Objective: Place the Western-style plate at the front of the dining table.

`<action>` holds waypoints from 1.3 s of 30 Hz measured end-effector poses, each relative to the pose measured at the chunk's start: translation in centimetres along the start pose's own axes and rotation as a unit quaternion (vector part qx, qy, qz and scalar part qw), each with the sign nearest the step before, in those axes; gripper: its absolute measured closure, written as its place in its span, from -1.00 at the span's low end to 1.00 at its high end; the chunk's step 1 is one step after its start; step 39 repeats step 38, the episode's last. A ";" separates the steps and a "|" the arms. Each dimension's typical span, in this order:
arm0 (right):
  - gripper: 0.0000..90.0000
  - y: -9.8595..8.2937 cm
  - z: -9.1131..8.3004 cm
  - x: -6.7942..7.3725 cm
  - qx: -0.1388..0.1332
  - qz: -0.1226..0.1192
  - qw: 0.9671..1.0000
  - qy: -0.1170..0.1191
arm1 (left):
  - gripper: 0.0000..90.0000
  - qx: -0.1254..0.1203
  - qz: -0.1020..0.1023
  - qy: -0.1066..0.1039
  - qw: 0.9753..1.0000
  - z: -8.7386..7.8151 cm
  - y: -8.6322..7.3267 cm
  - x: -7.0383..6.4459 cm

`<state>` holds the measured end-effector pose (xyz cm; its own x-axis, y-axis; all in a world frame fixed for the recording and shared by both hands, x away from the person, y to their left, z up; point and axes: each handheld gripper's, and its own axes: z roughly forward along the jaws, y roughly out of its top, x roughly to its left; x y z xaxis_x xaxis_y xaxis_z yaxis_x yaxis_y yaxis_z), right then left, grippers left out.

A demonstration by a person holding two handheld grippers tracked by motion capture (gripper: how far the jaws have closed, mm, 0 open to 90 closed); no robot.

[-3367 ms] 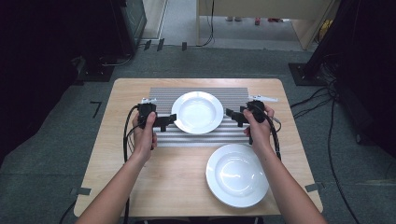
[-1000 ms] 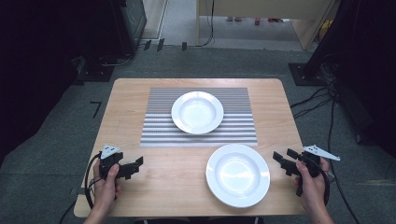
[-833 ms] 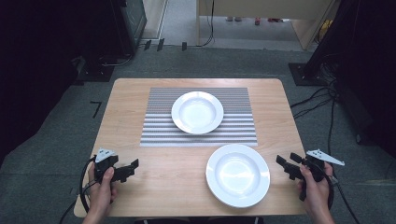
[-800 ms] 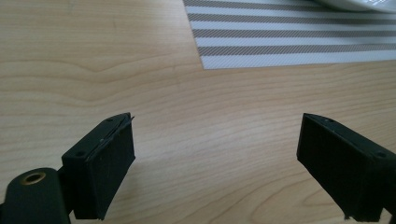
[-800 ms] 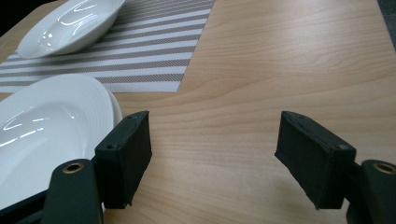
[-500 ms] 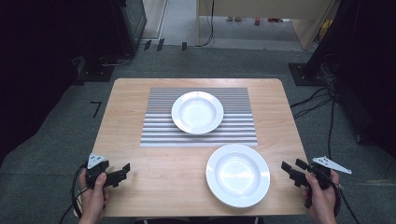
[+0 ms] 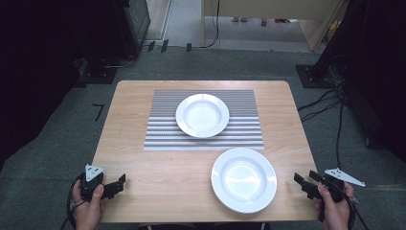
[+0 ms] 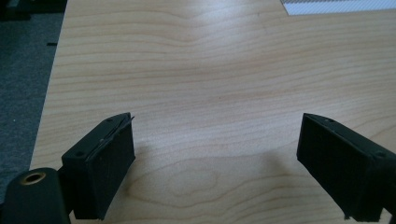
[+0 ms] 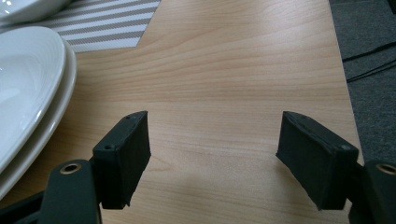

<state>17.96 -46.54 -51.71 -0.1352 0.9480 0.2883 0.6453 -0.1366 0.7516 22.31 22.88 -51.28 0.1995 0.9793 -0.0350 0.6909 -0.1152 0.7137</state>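
where cropped, near plate [image 9: 28, 93] half-seen

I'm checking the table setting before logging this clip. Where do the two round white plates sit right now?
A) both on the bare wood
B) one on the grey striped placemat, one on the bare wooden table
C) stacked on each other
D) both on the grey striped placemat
B: one round white plate rests on the grey striped placemat, the other round white plate lies on the bare wooden table nearer the person.
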 end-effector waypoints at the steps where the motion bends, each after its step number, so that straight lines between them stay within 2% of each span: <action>1: -0.44 -0.1 0.1 0.1 0.002 -0.002 1.000 -0.001 | -0.75 0.001 0.001 -0.001 1.000 0.0 0.0 0.0; 5: -0.48 -0.4 0.7 0.5 0.020 -0.023 1.000 -0.008 | -0.75 -0.001 0.016 0.007 1.000 0.1 -0.1 -0.4; 9: -0.49 -0.4 0.9 0.9 0.025 -0.036 0.999 -0.016 | -0.75 0.001 0.032 0.012 0.999 0.1 -0.1 -0.8; 10: -0.49 -0.4 0.9 1.2 0.027 -0.048 0.998 -0.025 | -0.75 0.003 0.035 0.013 0.999 0.2 -0.2 -0.8; 12: -0.51 -0.5 1.0 1.3 0.027 -0.054 0.998 -0.028 | -0.75 0.003 0.035 0.012 0.999 0.2 -0.2 -0.8; 13: -0.57 -0.6 1.2 1.7 0.032 -0.072 0.996 -0.039 | -0.76 0.003 0.036 0.012 0.999 0.2 -0.2 -0.9; 16: -0.68 -0.7 1.4 2.1 0.034 -0.086 0.995 -0.044 | -0.76 -0.001 0.037 0.011 0.999 0.2 -0.3 -0.9; 18: -0.71 -0.8 1.6 2.5 0.039 -0.099 0.993 -0.056 | -0.77 0.001 0.029 0.000 1.000 0.3 -0.3 -0.7; 19: -0.71 -0.8 1.6 2.5 0.039 -0.099 0.993 -0.056 | -0.77 0.001 0.029 0.000 1.000 0.3 -0.3 -0.7; 22: -0.75 -0.8 1.9 2.9 0.047 -0.113 0.990 -0.068 | -0.78 -0.002 0.035 -0.006 0.999 0.3 -0.4 -0.6; 31: -0.79 -0.8 1.9 2.9 0.048 -0.114 0.990 -0.067 | -0.79 -0.008 0.034 -0.008 0.999 0.3 -0.5 -0.6; 39: -0.91 -0.7 2.1 3.0 0.054 -0.116 0.990 -0.066 | -0.79 -0.008 0.034 -0.009 0.999 0.4 -0.5 -0.6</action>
